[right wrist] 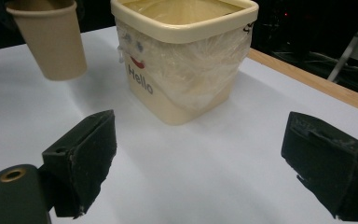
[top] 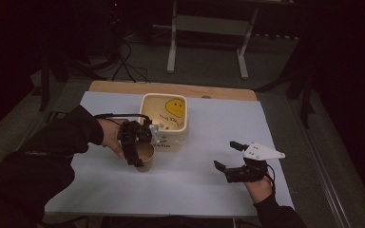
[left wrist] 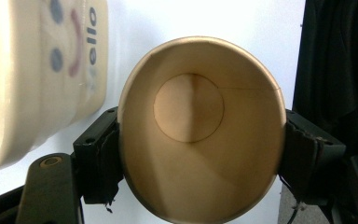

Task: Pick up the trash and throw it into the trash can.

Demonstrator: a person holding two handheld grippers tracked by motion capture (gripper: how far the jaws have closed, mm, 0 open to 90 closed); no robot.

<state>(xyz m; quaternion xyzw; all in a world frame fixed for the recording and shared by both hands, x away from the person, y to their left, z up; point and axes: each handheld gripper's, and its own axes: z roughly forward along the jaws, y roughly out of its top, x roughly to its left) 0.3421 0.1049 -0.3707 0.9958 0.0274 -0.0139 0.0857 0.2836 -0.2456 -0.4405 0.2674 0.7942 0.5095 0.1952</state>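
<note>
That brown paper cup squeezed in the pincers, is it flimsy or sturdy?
Probably flimsy: the paper cup looks thin-walled, and its rim looks oval between the left gripper pads, so it likely gives under pressure. It appears empty, so likely very light. Tapered and tall, it might tip easily if nudged.

The cup (left wrist: 200, 135) is seen to be of matt brown paper, smooth inside, with a seam shown down its wall. The bin (right wrist: 186, 60) is made of cream plastic with a slight sheen, and is lined with thin, crinkled clear film. The table (top: 209, 142) is covered by a smooth, matt white sheet, edged with pale wood. The pads (right wrist: 86, 154) are faced in black, rough, frayed foam.
</note>
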